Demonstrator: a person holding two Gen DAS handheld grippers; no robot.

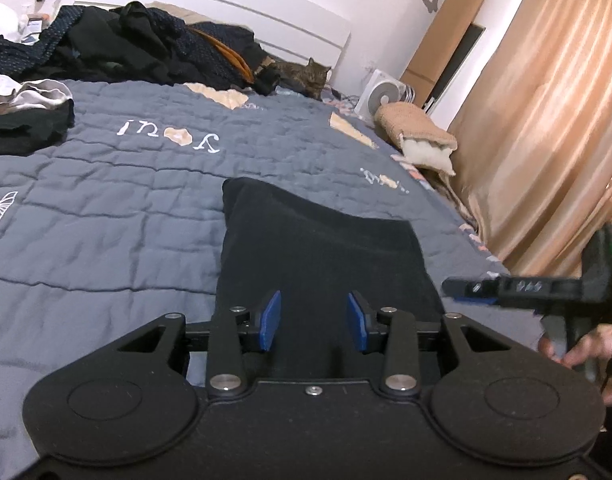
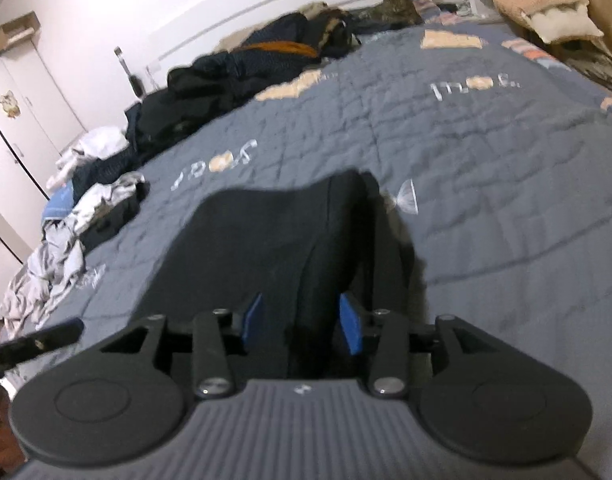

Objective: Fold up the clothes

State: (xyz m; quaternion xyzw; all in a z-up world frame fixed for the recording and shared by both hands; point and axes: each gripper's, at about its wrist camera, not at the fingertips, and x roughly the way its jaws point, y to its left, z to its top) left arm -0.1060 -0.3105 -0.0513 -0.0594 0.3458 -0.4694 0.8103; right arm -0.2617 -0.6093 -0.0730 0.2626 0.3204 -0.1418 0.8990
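Note:
A folded black garment (image 1: 318, 248) lies flat on the grey quilted bed cover (image 1: 105, 216); it also shows in the right wrist view (image 2: 273, 240). My left gripper (image 1: 314, 320) is open, its blue pads spread just above the garment's near edge, holding nothing. My right gripper (image 2: 301, 320) is open too, over the garment's near right part. The right gripper also shows from the side in the left wrist view (image 1: 450, 285), at the garment's right edge.
A heap of dark clothes (image 1: 137, 44) lies at the headboard, with light and black clothes (image 1: 25, 108) at the left. A tabby cat (image 1: 310, 76) sits at the bed's far end. A beige pillow (image 1: 418, 132), a fan (image 1: 382, 96) and curtains (image 1: 546, 120) stand right.

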